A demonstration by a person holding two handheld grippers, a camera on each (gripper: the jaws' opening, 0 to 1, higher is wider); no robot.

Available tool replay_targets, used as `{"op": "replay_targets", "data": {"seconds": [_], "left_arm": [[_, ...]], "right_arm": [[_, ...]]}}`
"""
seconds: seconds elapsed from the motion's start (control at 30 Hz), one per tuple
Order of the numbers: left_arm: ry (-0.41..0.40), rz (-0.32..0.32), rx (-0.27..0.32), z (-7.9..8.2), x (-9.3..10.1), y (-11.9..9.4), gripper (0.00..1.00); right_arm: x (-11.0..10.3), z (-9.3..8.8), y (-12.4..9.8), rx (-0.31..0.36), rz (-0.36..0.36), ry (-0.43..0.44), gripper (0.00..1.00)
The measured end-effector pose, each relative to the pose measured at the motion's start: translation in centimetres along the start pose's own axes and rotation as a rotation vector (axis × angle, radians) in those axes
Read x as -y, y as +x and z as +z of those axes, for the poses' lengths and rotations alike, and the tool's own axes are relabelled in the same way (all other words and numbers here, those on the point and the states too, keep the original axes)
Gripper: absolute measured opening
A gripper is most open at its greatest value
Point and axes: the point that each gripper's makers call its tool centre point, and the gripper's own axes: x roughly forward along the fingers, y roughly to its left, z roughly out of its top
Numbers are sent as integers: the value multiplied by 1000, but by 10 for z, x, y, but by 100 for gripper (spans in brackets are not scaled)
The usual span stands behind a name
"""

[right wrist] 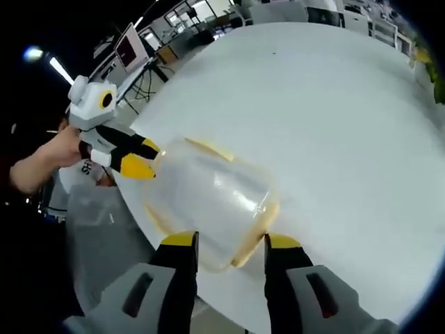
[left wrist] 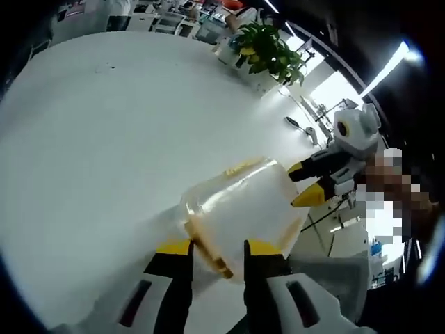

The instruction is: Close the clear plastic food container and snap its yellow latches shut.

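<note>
The clear plastic container (left wrist: 240, 212) with yellow latches hangs tilted above the white table (left wrist: 104, 139), held between both grippers. In the left gripper view my left gripper (left wrist: 218, 249) has its yellow-tipped jaws on either side of the near end, with a yellow latch (left wrist: 208, 256) between them. My right gripper (left wrist: 306, 182) comes in from the right and clasps the far end. In the right gripper view the container (right wrist: 208, 202) lies lengthwise, with my right gripper (right wrist: 231, 241) closed around its near end. At the far end my left gripper (right wrist: 141, 158) holds it, gripped by a hand (right wrist: 59, 149).
The round white table (right wrist: 334, 104) spreads beyond the container. Its edge (right wrist: 142, 229) runs under the container's left side. A potted green plant (left wrist: 268, 52) stands at the table's far side, with office desks and shelves behind.
</note>
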Motion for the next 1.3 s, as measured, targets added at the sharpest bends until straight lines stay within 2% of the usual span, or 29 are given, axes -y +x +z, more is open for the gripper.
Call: {"op": "replay_targets", "data": {"seconds": [0.1, 0.13, 0.2, 0.27, 0.4, 0.47, 0.53, 0.57, 0.7, 0.8, 0.87, 1.0, 1.3], "left_arm": [[131, 60, 0, 4, -3, -3, 29], [144, 59, -2, 4, -1, -3, 29], [150, 44, -20, 2, 1, -3, 28], [169, 59, -12, 5, -2, -6, 28], [196, 48, 38, 19, -2, -12, 29], [219, 47, 44, 23, 0, -12, 29], [269, 48, 45, 25, 1, -13, 29], [314, 49, 58, 28, 3, -13, 29], [400, 54, 96, 35, 12, -15, 28], [408, 45, 107, 39, 19, -15, 27], [427, 35, 119, 42, 24, -14, 27], [525, 46, 126, 47, 30, -11, 26], [575, 10, 108, 42, 45, 0, 26]], "right_arm": [[4, 3, -2, 2, -66, -147, 42], [3, 5, -2, 2, -70, -178, 43], [0, 3, -3, -10, -66, -184, 42], [1, 4, -3, -5, -82, -213, 43], [4, 5, -7, 9, -106, -280, 41], [6, 6, -10, 25, -110, -287, 41], [6, 12, -13, 61, -110, -298, 42], [7, 21, -15, 114, -118, -349, 43], [-6, 27, -19, 156, -64, -422, 43], [-17, 31, -19, 177, -32, -446, 42], [-26, 33, -16, 192, 0, -452, 46], [-35, 34, -8, 189, 27, -471, 46], [-48, 36, 0, 189, 63, -485, 44]]}}
